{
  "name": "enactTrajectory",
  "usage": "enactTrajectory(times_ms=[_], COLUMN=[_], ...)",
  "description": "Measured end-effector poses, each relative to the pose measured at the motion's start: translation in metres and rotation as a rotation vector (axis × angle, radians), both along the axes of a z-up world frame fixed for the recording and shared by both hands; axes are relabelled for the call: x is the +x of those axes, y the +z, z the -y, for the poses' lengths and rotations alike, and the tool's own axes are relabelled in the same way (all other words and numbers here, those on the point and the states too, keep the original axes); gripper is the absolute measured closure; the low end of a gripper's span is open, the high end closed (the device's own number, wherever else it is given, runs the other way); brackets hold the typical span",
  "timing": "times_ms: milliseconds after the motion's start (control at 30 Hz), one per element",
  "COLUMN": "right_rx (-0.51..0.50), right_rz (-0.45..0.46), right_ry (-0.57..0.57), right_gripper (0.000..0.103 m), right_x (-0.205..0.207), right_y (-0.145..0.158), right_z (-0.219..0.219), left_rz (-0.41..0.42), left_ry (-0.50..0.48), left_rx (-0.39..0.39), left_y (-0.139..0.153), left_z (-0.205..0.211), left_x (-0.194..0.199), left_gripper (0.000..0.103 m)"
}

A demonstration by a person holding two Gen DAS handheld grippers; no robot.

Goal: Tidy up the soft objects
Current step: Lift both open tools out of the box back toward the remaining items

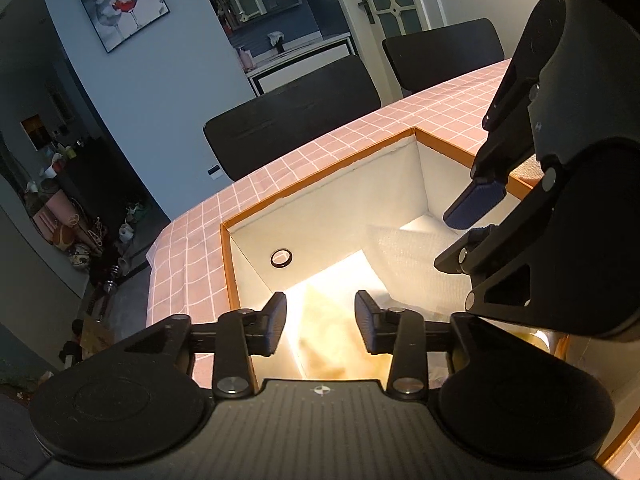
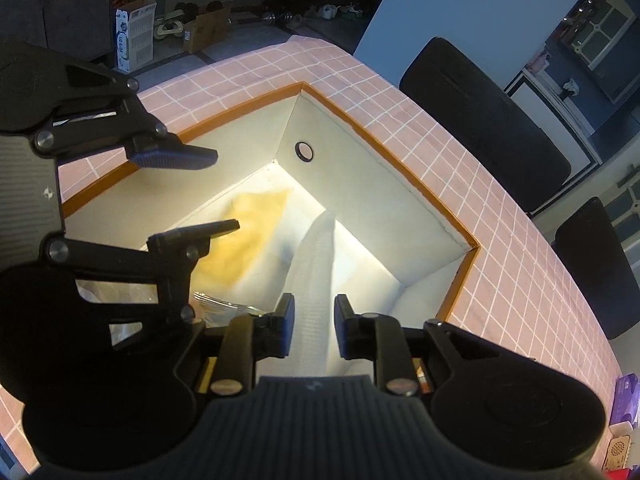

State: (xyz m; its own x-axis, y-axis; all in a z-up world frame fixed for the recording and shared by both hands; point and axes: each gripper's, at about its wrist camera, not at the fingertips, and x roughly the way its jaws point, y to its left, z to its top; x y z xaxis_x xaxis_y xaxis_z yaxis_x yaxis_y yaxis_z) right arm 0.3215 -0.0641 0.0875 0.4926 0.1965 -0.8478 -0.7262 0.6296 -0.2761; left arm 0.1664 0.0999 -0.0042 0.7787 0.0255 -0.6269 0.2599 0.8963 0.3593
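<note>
A big box (image 1: 248, 220) with an orange rim sits on a table with a pink checked cloth (image 1: 280, 176), and it fills the middle of both pictures. Two soft things lie at the bottom of the box already, so I think part of the job is done. In the left wrist picture, the left tongs (image 1: 321, 322) are at the bottom middle. Their two tips are apart, and nothing is between them. They hang over a yellow cloth (image 1: 328, 316) that glows in the light below, but they do not touch it. To the right of that cloth lies a white bubbly sheet (image 1: 408, 256). Farther right, the right tongs (image 1: 476, 220) come in from the right edge. In the right wrist picture, the yellow cloth (image 2: 248, 232) is left of the middle and the white sheet (image 2: 316, 264) runs down the middle. The right tongs (image 2: 314, 330) have their tips a little apart, one on each side of the sheet. I cannot tell if they press on it. Some shiny wrapping shows at the lower left of the box, so maybe more things need tidying.
</note>
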Motion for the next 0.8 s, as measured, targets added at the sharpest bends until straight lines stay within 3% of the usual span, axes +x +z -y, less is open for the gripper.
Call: enactTrajectory(times_ms=[100,233,567,800], right_rx=[0.010,0.044,0.167,0.268], right_rz=[0.003,0.024,0.064,0.124], right_ry=[0.001,0.005,0.073,0.084], right_gripper=[0.079,0.066,0.054,0.049], right_x=[-0.001,-0.006,-0.040,-0.069], right_y=[0.004,0.015,0.064,0.099], right_z=[0.001,0.005,0.039,0.088], left_rz=[-0.004,0.007,0.070,0.113], left_ry=[-0.003,-0.007,-0.070,-0.127], left_rx=[-0.006,0.006,-0.062,-0.102], left_y=[0.002,0.009,0.038,0.053], left_z=[-0.001,0.000,0.011,0.026], left_x=[-0.001,-0.007,-0.041,-0.065], left_gripper=[0.055,0.055,0.055,0.055])
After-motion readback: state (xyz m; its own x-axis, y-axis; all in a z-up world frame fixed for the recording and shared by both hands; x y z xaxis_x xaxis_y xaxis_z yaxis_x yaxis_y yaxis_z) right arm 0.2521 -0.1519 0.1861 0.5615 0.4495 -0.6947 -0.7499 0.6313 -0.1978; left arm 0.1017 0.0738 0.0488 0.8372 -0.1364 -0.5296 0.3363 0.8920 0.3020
